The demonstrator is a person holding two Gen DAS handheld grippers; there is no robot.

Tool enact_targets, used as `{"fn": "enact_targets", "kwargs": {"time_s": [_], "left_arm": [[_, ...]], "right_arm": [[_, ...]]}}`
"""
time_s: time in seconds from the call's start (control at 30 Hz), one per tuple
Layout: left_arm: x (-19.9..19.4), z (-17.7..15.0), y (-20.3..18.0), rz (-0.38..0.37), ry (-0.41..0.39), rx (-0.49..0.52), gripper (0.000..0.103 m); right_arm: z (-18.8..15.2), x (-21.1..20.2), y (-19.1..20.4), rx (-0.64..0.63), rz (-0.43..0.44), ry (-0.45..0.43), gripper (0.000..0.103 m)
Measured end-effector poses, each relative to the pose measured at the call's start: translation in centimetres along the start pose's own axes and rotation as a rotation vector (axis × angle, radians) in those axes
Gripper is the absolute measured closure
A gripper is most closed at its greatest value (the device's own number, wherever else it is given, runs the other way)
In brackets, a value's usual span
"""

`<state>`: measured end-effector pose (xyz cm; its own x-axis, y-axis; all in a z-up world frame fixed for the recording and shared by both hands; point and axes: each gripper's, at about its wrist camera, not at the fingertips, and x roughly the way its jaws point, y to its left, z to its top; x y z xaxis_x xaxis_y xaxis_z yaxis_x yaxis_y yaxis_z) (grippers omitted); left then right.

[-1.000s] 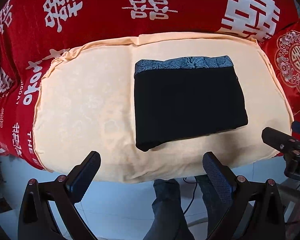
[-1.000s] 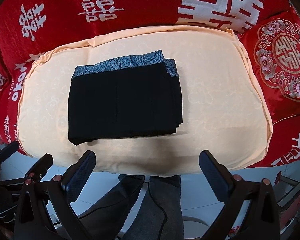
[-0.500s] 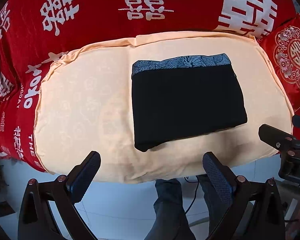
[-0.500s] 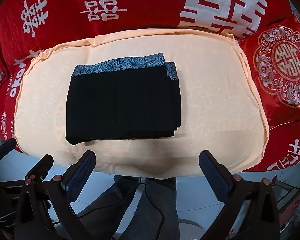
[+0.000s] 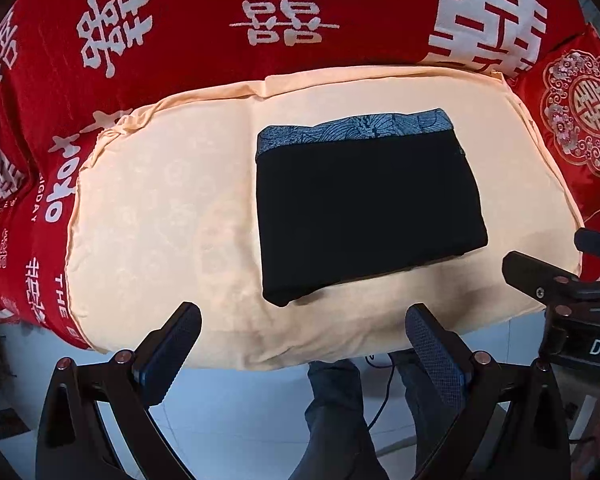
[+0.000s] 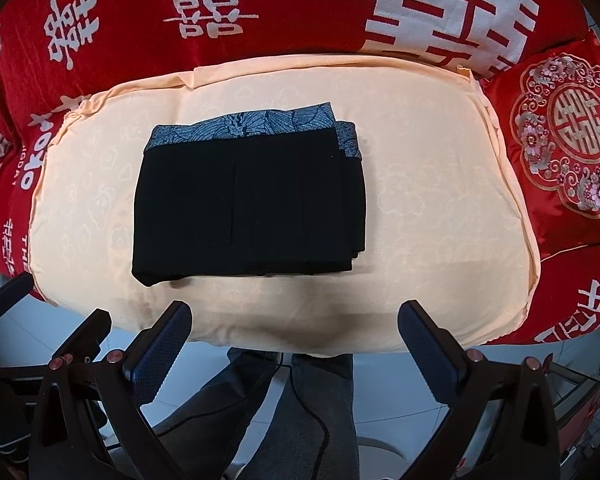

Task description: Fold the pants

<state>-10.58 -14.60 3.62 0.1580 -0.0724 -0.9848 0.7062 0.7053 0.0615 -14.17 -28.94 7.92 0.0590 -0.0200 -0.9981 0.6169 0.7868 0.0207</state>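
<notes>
Nothing shifted — black pants [image 5: 370,208] folded rectangular on satiny peach cushion [image 5: 160,216].

Your pants [image 6: 248,204] are matt black cloth, with a grey-blue woven patterned band at 12 o'clock. The cushion [image 6: 420,184] under them is peach fabric, faint sheen, tone-on-tone cloud damask. The red cover [image 5: 180,40] behind is glossy satin with rougher white woven characters. Your left gripper [image 5: 306,344] and right gripper [image 6: 296,340] are matt black plastic; finger pads [image 6: 428,354] show a fine knurled grid, with shiny metal rivets.
</notes>
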Motion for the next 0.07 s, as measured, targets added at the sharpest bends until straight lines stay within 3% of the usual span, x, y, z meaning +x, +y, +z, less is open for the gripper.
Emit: {"fn": "enact_targets", "kwargs": {"time_s": [0.07], "left_arm": [[0.02,-0.03,-0.17,-0.004,0.003,0.006,0.0]], "right_arm": [[-0.01,0.0,0.01,0.0,-0.001,0.0,0.0]]}}
